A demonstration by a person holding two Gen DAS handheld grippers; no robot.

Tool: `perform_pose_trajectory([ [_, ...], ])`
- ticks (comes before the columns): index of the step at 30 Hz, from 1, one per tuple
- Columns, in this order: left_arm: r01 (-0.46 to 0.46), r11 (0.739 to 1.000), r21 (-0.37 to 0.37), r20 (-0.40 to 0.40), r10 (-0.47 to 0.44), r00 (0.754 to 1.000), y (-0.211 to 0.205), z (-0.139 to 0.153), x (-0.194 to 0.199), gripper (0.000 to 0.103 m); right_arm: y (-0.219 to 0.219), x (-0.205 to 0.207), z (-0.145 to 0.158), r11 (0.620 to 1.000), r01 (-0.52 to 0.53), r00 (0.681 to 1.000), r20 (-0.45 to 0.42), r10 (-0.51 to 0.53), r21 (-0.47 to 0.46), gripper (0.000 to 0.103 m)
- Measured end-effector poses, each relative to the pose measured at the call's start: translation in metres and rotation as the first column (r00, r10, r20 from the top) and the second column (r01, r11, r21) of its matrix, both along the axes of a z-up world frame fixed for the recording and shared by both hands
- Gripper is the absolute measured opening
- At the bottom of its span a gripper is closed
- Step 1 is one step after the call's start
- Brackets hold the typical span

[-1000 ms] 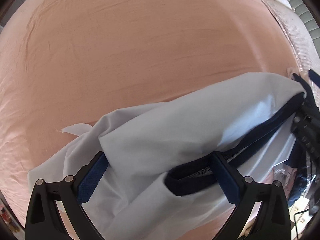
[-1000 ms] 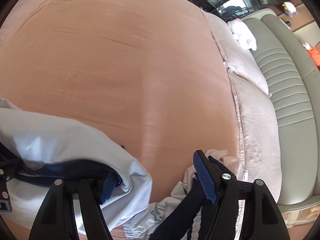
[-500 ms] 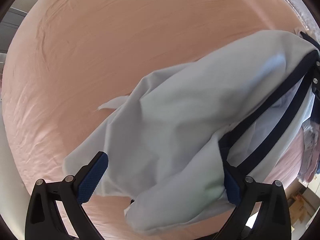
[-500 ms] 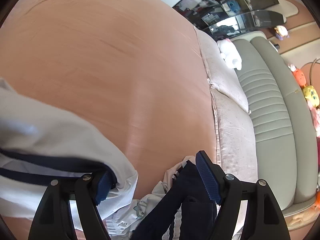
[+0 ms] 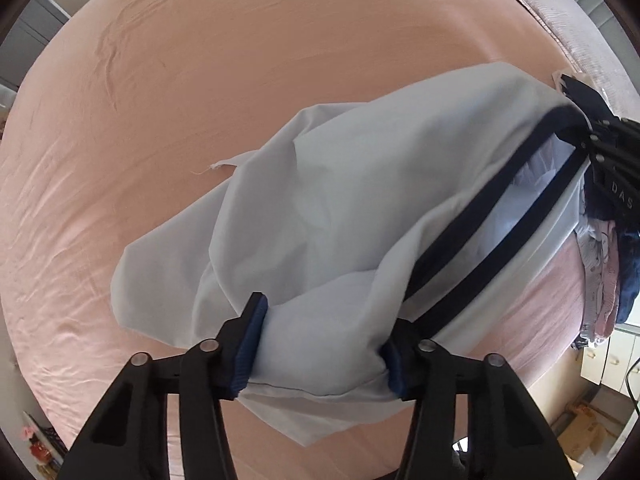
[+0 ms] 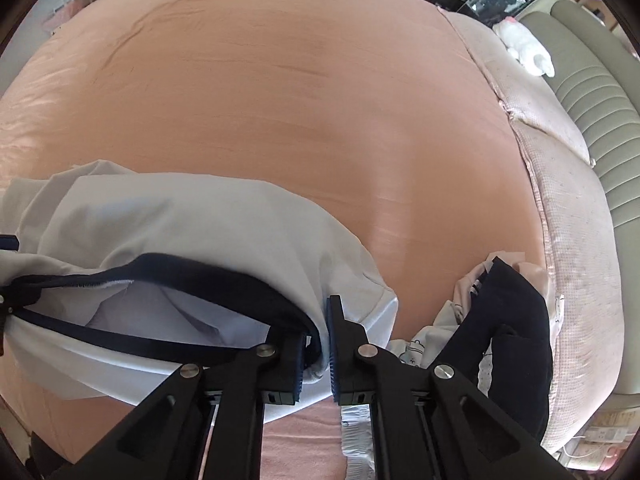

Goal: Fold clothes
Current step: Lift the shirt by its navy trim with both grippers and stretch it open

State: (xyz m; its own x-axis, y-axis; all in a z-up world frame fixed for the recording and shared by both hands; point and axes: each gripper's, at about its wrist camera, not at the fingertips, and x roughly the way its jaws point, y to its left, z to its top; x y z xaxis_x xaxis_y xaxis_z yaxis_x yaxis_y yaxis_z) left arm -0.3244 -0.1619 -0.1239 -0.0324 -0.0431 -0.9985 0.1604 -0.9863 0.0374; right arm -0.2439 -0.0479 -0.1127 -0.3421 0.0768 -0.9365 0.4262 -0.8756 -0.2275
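Note:
A white garment with a dark navy waistband (image 5: 360, 200) hangs stretched between my two grippers above a peach bed sheet (image 5: 200, 80). My left gripper (image 5: 324, 344) is closed partway on a bunched fold of the white cloth at one end of the band. My right gripper (image 6: 320, 344) is shut on the other end of the garment (image 6: 200, 232), its pads pinching the navy band. The right gripper's black body also shows at the right edge of the left wrist view (image 5: 612, 140).
A pile of other clothes, dark navy and pink-patterned (image 6: 500, 320), lies at the near right edge of the bed. A pale quilted mattress border (image 6: 560, 168) and a grey ribbed headboard (image 6: 600, 92) run along the right. A white soft toy (image 6: 528, 48) lies there.
Both grippers have closed on the garment; they stood wide open before. The garment has been lifted and its waistband pulled out taut between them.

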Motion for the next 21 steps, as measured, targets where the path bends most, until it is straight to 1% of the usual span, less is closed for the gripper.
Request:
perform_pose_trajectory([
  [2, -0.004, 1.000, -0.006, -0.006, 0.004, 1.000, 0.001, 0.007, 0.002, 0.043, 0.000, 0.003, 0.005, 1.000, 0.006, 1.000, 0.009, -0.006, -0.009, 0.007],
  [5, 0.000, 1.000, -0.019, 0.002, 0.000, 1.000, 0.001, 0.017, 0.005, 0.041, 0.004, 0.005, 0.009, 0.999, 0.014, 0.999, 0.052, -0.012, -0.040, 0.007],
  [9, 0.022, 0.999, -0.043, 0.010, -0.021, 1.000, -0.003, 0.036, 0.010, 0.041, 0.005, 0.016, 0.022, 0.998, 0.011, 0.997, 0.070, -0.007, -0.057, 0.007],
  [13, 0.045, 0.994, -0.096, -0.006, -0.046, 0.999, -0.006, 0.063, 0.016, 0.040, -0.002, 0.030, 0.039, 0.999, -0.010, 1.000, 0.028, 0.011, -0.047, 0.007],
  [14, 0.054, 0.992, -0.113, -0.008, -0.055, 0.998, -0.007, 0.069, 0.010, 0.040, -0.005, 0.034, 0.044, 0.999, -0.017, 1.000, 0.006, 0.018, -0.034, 0.007],
  [15, 0.061, 0.990, -0.130, -0.011, -0.063, 0.998, -0.009, 0.073, -0.011, 0.040, -0.010, 0.037, 0.050, 1.000, -0.029, 0.999, -0.022, 0.029, -0.010, 0.007],
  [16, 0.067, 0.987, -0.148, -0.017, -0.070, 0.997, -0.007, 0.081, -0.005, 0.040, -0.015, 0.042, 0.056, 0.999, -0.042, 0.998, -0.051, 0.043, 0.015, 0.007],
  [19, 0.064, 0.977, -0.204, -0.038, -0.073, 0.997, -0.011, 0.106, -0.007, 0.040, -0.029, 0.052, 0.077, 0.997, -0.062, 0.991, -0.115, 0.068, 0.055, 0.007],
  [20, 0.061, 0.974, -0.220, -0.045, -0.073, 0.996, -0.013, 0.114, -0.002, 0.040, -0.034, 0.055, 0.084, 0.996, -0.064, 0.988, -0.134, 0.072, 0.063, 0.007],
  [21, 0.059, 0.972, -0.229, -0.046, -0.071, 0.996, -0.015, 0.119, 0.014, 0.040, -0.038, 0.057, 0.091, 0.996, -0.063, 0.986, -0.150, 0.072, 0.063, 0.007],
])
